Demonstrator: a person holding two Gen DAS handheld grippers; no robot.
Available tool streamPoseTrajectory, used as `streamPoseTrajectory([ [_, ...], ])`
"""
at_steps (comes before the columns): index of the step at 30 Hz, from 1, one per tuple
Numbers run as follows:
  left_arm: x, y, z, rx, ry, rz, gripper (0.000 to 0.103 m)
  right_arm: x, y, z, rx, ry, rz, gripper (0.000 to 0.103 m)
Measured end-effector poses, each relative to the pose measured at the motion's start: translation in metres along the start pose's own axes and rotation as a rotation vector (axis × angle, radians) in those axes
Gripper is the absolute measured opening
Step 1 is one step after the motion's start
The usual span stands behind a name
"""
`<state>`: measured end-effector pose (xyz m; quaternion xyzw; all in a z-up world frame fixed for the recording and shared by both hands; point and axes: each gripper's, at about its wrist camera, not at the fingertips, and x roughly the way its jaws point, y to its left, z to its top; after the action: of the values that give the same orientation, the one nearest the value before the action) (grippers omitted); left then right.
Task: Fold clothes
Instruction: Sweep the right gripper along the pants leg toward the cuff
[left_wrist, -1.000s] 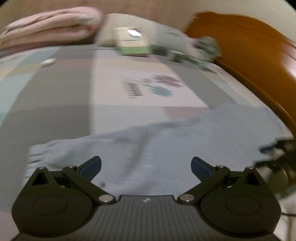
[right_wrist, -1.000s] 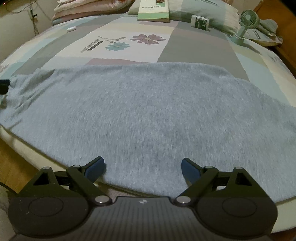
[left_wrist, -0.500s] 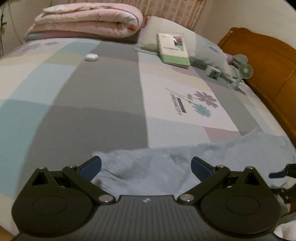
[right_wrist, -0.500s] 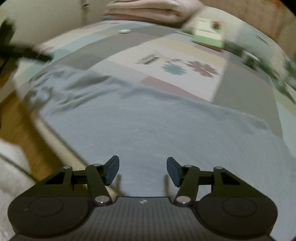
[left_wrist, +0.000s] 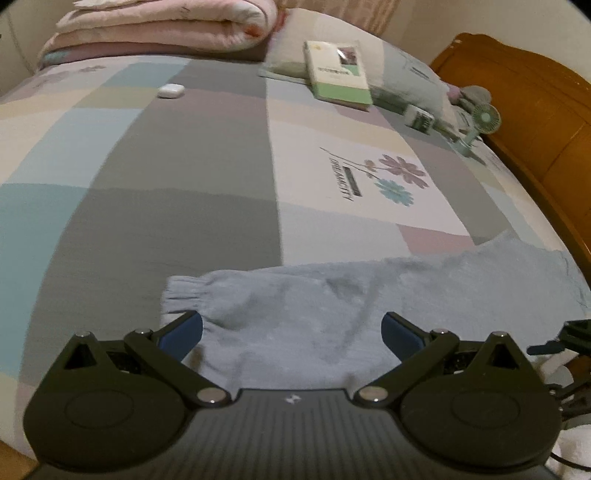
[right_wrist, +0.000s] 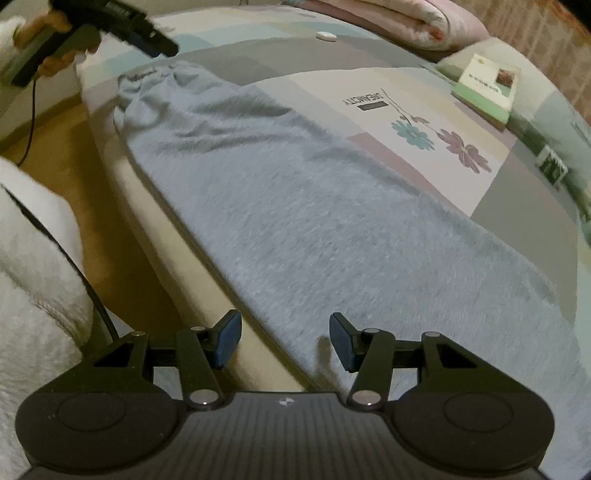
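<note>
A light blue fleece garment (left_wrist: 314, 314) lies stretched along the near edge of the patchwork bed (left_wrist: 184, 221). In the left wrist view my left gripper (left_wrist: 291, 332) hovers wide open over its ribbed cuff end, with nothing pressed between the pads. The right wrist view shows the garment (right_wrist: 295, 206) running away to the upper left. There my right gripper (right_wrist: 284, 341) straddles the garment's near hem at the mattress edge; its jaws are closing, and the pads do not press the cloth. The left gripper (right_wrist: 147, 37), held in a hand, appears at the top left by the far end.
A folded pink quilt (left_wrist: 166, 26), a book (left_wrist: 338, 70), a white case (left_wrist: 170, 90) and a small fan (left_wrist: 480, 122) lie farther up the bed. A wooden headboard (left_wrist: 535, 110) stands at right. Wooden floor (right_wrist: 74, 147) and a white fleece sleeve (right_wrist: 33, 277) are beside the bed.
My right gripper's jaws have narrowed from wide to about half, and it rolled so the garment now runs diagonally. My left gripper moved along the garment to its cuff end.
</note>
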<state>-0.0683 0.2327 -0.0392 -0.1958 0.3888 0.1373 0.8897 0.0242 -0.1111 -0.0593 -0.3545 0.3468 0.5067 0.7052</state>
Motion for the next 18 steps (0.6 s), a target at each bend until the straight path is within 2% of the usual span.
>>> streamPoseTrajectory([
  [3, 0.003, -0.008, 0.0, 0.023, 0.004, -0.007, 0.102, 0.005, 0.003, 0.001, -0.042, 0.013, -0.028, 0.041],
  [7, 0.006, -0.012, 0.0, 0.033, 0.009, -0.02, 0.102, 0.009, 0.009, 0.0, -0.101, 0.022, -0.074, 0.037],
  [8, 0.007, -0.012, 0.0, 0.029, 0.013, -0.021, 0.102, 0.009, 0.011, -0.001, -0.113, 0.023, -0.083, 0.032],
  [9, 0.008, -0.011, -0.001, 0.025, 0.016, -0.022, 0.102, 0.009, 0.012, -0.002, -0.118, 0.023, -0.083, 0.019],
  [11, 0.01, -0.011, -0.002, 0.017, 0.022, -0.024, 0.102, 0.006, 0.013, -0.003, -0.123, 0.017, -0.076, 0.006],
  [18, 0.02, -0.015, -0.01, 0.016, 0.057, -0.034, 0.102, -0.011, 0.009, -0.004, -0.109, -0.021, -0.13, 0.003],
])
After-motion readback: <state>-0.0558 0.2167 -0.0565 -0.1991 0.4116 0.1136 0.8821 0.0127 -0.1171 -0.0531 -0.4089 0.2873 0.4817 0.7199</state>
